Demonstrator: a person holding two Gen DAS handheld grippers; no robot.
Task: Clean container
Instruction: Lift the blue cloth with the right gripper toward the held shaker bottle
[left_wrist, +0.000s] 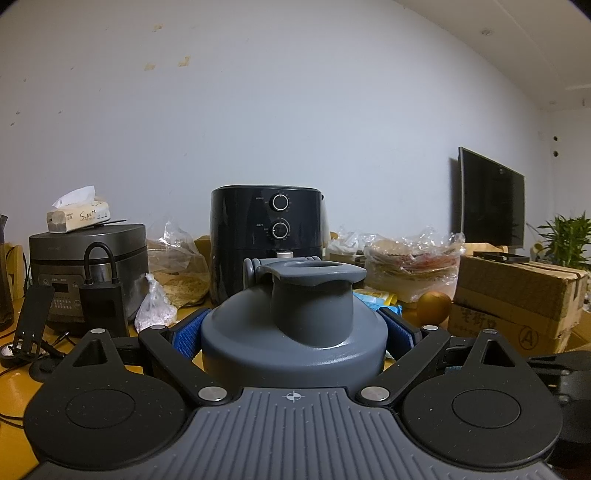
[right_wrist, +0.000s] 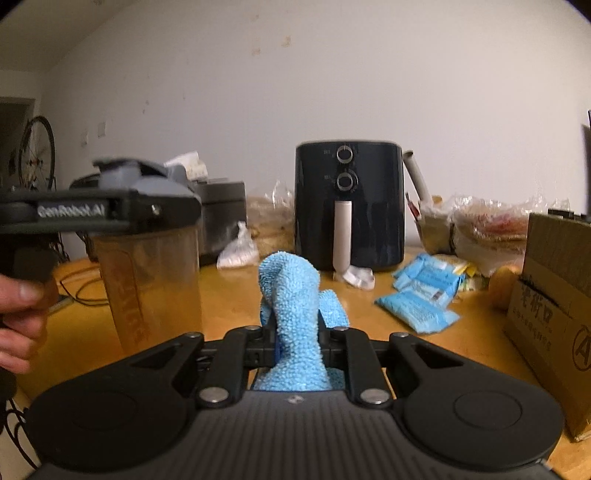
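Cluttered wooden table (right_wrist: 229, 291) lies below: the container (right_wrist: 147, 273) is clamped just under its grey lid (left_wrist: 295, 332) by the left gripper (left_wrist: 295, 325), above the near left corner. The right gripper (right_wrist: 295, 343) is closed on a blue cloth (right_wrist: 291, 295). Hard wiping (high grip, smooth wall) could swing the container loose.

The left gripper (left_wrist: 293, 328) is clamped around a bottle's lid (left_wrist: 295, 332); the right gripper (right_wrist: 295, 341) pinches a cloth (right_wrist: 291, 295).

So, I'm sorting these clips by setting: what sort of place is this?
Probably a lived-in home: a black air fryer with two dials and a dark grey rice cooker share a cluttered wooden table, with a flat-screen television nearby.
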